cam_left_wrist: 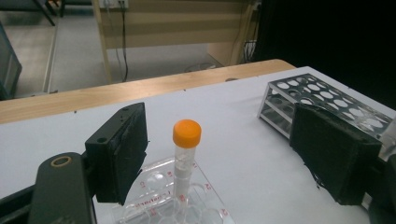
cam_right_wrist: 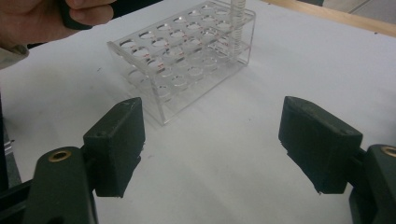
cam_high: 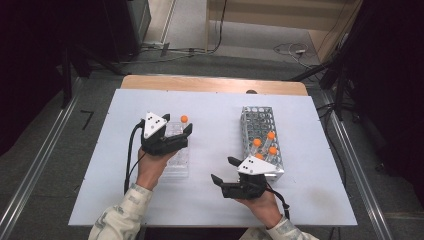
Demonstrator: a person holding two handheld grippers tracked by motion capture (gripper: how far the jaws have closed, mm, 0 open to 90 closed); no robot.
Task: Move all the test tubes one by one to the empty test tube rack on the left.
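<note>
My left tool (cam_left_wrist: 219, 158) hangs spread around the orange-capped tube (cam_left_wrist: 186, 156), apparently seated upright in the clear rack (cam_high: 178, 159) on the counter (cam_high: 215, 115), while my right tool (cam_high: 224, 171) waits spread beside the metal rack (cam_high: 257, 122).

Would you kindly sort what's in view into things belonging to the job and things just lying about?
Job:
orange-capped tube
clear rack
metal rack
left gripper
right gripper

Lying about:
cables on the floor
</note>
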